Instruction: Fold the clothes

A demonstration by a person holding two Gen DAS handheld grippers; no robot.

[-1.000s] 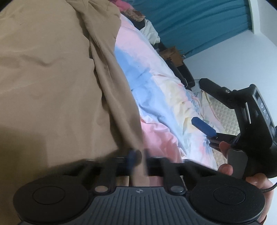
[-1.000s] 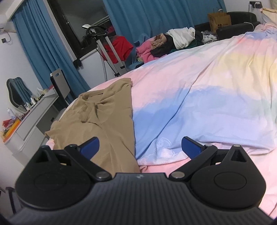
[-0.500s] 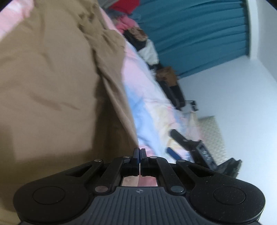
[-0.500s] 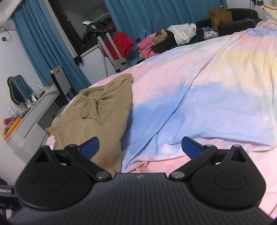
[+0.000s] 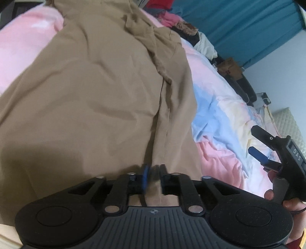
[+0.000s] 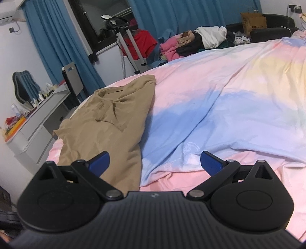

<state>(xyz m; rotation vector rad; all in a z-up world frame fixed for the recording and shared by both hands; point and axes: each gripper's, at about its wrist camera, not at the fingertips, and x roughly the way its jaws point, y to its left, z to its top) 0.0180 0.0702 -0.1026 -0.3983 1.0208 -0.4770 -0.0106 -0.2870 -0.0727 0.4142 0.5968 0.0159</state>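
My left gripper (image 5: 153, 173) has its fingers drawn narrow, pinching the near hem of the tan shirt (image 5: 107, 92); the fabric runs between the blue pads, though motion blur smears the exact contact. From this wrist view the shirt spreads from the fingers up toward 12 o'clock across the bed, its crumpled collar (image 5: 141, 28) at the far end and a long seam running back toward the fingers. At 3 o'clock I see my right gripper (image 5: 267, 147) in the person's hand (image 5: 292, 203), held above the pastel duvet (image 5: 225, 115) and apart from the shirt.

On the right wrist view, my right gripper (image 6: 154, 160) has its fingers spread wide with nothing between them. The tan shirt (image 6: 112, 122) lies at about 10 o'clock on the pink, blue and yellow duvet (image 6: 220, 99), near the bed's left edge, with its lower edge passing just behind the left blue pad (image 6: 100, 160). A pile of clothes (image 6: 198, 42) sits at 12 o'clock beyond the bed, before teal curtains (image 6: 187, 15). A grey dresser (image 6: 38, 122) with small bottles stands at 9 o'clock.
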